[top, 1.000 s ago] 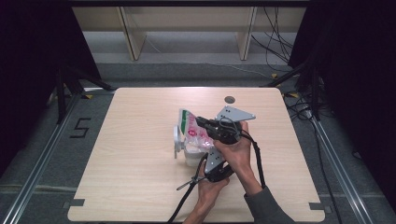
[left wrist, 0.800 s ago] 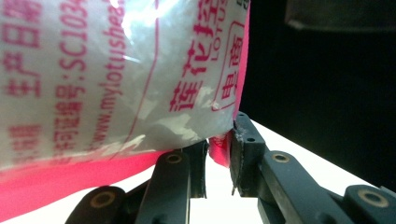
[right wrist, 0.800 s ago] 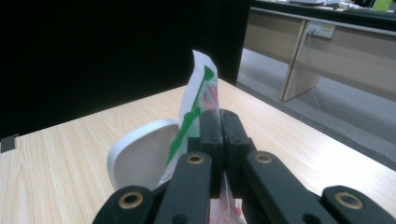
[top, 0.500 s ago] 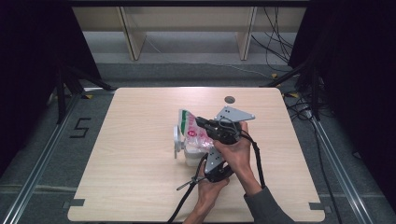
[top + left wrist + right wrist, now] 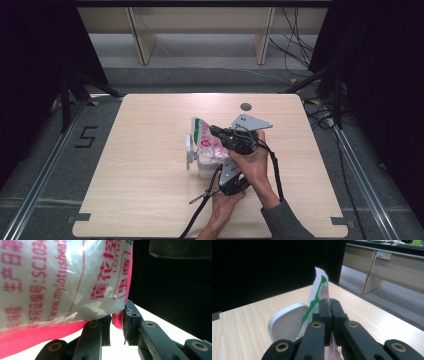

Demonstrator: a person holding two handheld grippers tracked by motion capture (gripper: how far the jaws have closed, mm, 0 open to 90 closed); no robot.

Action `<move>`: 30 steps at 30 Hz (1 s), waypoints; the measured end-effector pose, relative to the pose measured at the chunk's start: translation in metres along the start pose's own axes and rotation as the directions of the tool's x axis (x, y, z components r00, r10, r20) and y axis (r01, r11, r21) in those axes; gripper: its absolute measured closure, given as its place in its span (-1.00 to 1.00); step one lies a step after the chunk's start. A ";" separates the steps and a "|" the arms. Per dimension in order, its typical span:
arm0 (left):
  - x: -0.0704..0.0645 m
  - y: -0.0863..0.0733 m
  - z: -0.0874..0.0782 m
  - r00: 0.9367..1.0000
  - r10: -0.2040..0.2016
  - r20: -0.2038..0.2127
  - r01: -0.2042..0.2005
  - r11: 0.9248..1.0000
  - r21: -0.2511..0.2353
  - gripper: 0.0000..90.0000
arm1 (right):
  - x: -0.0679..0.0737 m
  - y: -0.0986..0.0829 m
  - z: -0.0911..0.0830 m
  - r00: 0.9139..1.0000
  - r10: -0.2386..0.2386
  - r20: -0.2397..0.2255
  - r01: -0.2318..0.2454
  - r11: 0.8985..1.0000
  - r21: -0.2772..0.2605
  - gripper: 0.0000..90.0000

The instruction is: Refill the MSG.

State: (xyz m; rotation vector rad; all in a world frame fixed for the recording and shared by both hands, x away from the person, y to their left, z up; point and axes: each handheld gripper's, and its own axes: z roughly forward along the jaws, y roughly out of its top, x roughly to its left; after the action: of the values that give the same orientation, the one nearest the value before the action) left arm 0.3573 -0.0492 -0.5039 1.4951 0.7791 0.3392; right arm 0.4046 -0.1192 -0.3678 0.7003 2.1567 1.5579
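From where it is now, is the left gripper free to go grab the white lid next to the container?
Probably not yet. The left gripper looks clamped on the bag's pink bottom edge, and the right gripper pinches the bag's top. The white lid stands just beyond the bag, so the bag would need releasing first.

We see the bag (image 5: 206, 141) clamped between the right gripper (image 5: 216, 131) fingers at its upper edge, and its lower corner pinched between the left gripper (image 5: 116, 323) fingers. Just beyond the right fingertips, behind the bag, a lid (image 5: 287, 322) stands on edge. Under the bag, ahead of the left fingers, sits the container (image 5: 206, 167) on the table (image 5: 140, 190).
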 end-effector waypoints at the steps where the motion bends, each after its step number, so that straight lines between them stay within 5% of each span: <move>1: 0.000 0.000 0.000 1.000 0.001 0.003 -0.001 1.000 -0.001 0.72 | 0.000 0.000 0.000 1.000 0.000 -0.001 0.000 1.000 -0.001 1.00; 19: 0.001 -0.003 -0.003 1.000 0.011 0.015 -0.011 1.000 0.013 0.71 | 0.000 0.001 -0.004 1.000 0.017 -0.007 -0.017 1.000 0.002 1.00; 30: -0.001 -0.005 -0.007 1.000 0.013 0.019 -0.013 0.999 0.030 0.67 | -0.001 0.002 -0.010 1.000 -0.018 0.009 0.017 1.000 0.011 1.00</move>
State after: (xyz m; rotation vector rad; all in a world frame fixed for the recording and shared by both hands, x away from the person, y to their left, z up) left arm 0.3508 -0.0452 -0.5082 1.5299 0.7623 0.3240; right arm 0.4000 -0.1269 -0.3628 0.6890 2.1602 1.5321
